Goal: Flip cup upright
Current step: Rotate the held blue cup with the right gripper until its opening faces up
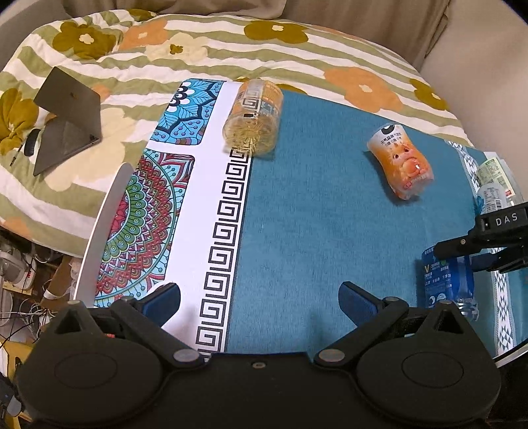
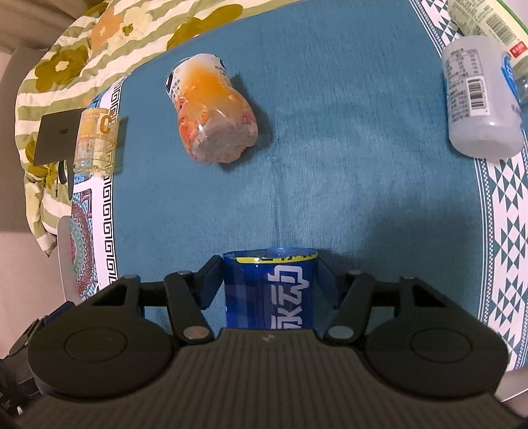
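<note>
My right gripper (image 2: 270,280) is shut on a blue plastic cup (image 2: 270,290) with white lettering, its fingers pressed on both sides. The same blue cup (image 1: 447,283) shows at the right of the left wrist view, standing on the teal cloth with the right gripper (image 1: 462,254) around it. My left gripper (image 1: 259,298) is open and empty, low over the teal cloth, left of the blue cup. An orange cup (image 1: 401,165) (image 2: 213,112) lies on its side mid-table. A yellow clear cup (image 1: 254,115) (image 2: 95,142) lies on its side at the far left edge.
A teal tablecloth (image 1: 313,214) with patterned borders covers the table. A white bottle (image 2: 481,102) and a green-labelled bottle (image 2: 485,23) lie at the right edge. A grey laptop (image 1: 66,118) rests on the floral quilt behind. Cables clutter the floor at the left.
</note>
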### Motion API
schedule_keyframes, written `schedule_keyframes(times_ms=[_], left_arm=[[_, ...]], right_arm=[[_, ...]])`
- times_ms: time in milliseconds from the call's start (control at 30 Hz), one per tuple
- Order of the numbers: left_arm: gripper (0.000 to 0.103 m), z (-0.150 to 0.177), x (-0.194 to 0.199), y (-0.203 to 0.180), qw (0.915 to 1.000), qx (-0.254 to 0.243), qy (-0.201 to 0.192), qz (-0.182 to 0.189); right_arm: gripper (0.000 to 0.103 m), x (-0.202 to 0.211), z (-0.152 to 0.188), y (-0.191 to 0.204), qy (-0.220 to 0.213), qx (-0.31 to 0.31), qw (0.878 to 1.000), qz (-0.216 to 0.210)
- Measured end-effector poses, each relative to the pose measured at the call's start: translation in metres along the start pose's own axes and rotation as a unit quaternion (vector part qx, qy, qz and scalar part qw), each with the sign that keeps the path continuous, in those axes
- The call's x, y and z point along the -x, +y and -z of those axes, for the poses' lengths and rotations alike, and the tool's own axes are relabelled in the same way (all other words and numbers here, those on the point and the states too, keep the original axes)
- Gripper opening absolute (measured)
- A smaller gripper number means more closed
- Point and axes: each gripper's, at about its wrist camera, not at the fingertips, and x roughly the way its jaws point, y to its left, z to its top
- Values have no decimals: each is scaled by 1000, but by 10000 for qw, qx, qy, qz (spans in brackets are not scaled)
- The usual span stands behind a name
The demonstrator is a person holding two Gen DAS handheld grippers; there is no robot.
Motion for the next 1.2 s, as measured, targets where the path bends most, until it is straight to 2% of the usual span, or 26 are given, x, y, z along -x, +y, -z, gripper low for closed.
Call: schedule_keyframes(times_ms=[167, 233, 333, 433, 533, 800, 900, 1033, 1200], left_arm=[[103, -1, 5, -1, 10000, -19, -36, 13], [103, -1, 9, -1, 10000, -20, -57, 31], [103, -2, 14, -3, 9999, -58, -99, 57], [103, -3, 16, -7, 9998, -151, -87, 51], [103, -1, 17, -11, 9995, -286, -129, 39], [103, 7, 12, -10, 9981, -517, -287, -146], [103, 10, 11, -7, 9976, -544, -359, -223], [103, 12, 9, -7, 9970, -583, -407, -297], [103, 16, 9, -10, 9968, -658, -381, -265]], right_arm=[[74, 10, 5, 4, -128, 75, 9999, -51], [73, 23, 10, 7, -360, 137, 9992, -99], [73, 49, 22, 10, -974, 119, 9950, -202], [73, 66, 41, 14, -1832, 154, 9829, -117], [73, 67, 61, 19, -2645, 289, 9638, -167], [73, 33, 89, 23, -3849, 818, 9190, 243], [74, 23, 96, 20, -4132, 922, 9051, 389], [74, 14, 107, 15, -4343, 1017, 8941, 413], [75, 10, 123, 20, -4380, 1275, 8880, 581]])
